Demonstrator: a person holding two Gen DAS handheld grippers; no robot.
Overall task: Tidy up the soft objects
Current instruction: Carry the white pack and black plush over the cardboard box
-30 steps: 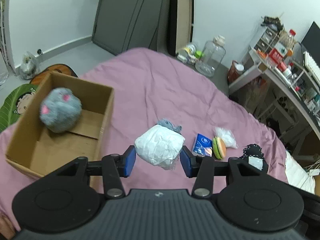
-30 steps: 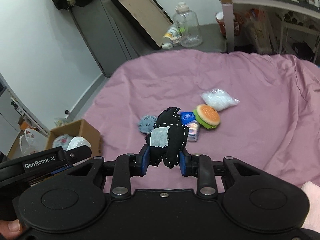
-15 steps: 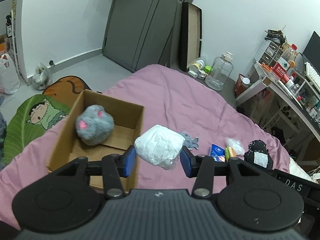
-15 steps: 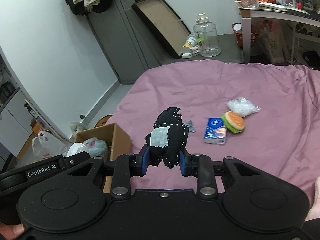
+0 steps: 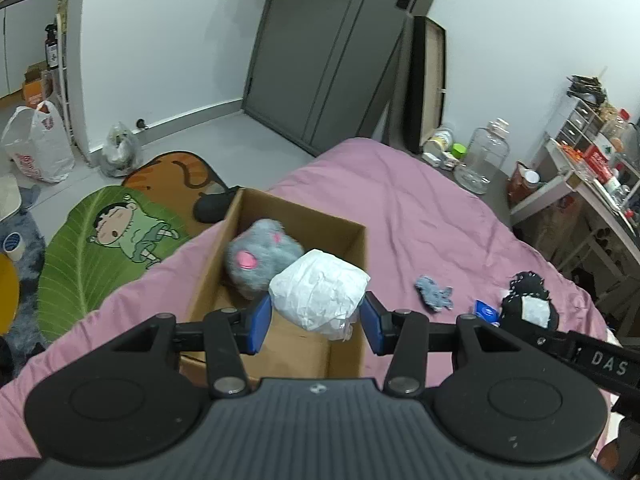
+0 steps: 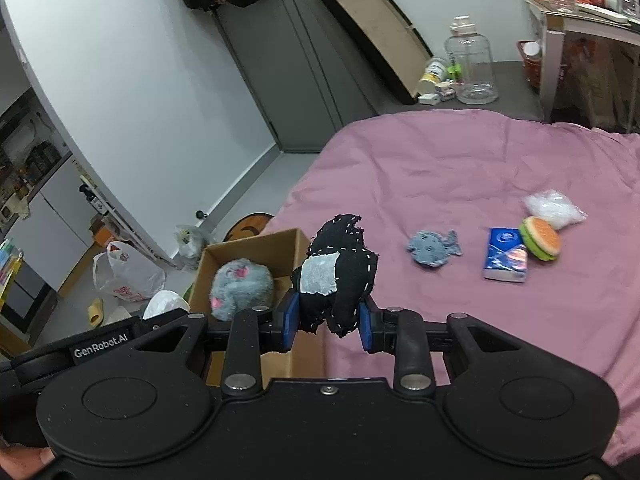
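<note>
My left gripper [image 5: 316, 322] is shut on a white crumpled bundle [image 5: 318, 294] and holds it above the near right part of an open cardboard box [image 5: 356, 240]. A grey plush ball with pink spots [image 5: 260, 258] lies inside the box. My right gripper [image 6: 328, 324] is shut on a black stitched soft toy with a grey patch [image 6: 338, 276], held in the air just right of the box [image 6: 252, 246]. The black toy also shows in the left wrist view [image 5: 528, 304].
On the pink bedspread [image 6: 460, 168] lie a grey fabric fish [image 6: 432, 248], a blue tissue pack [image 6: 506, 254], a burger toy [image 6: 540, 238] and a white plastic bag [image 6: 554, 208]. Floor mats [image 5: 100, 240] lie left of the bed. A desk [image 5: 580, 192] stands at the right.
Both grippers have moved left toward the box, keeping their loads. The white bundle now hangs over the box and the black toy is beside it.
</note>
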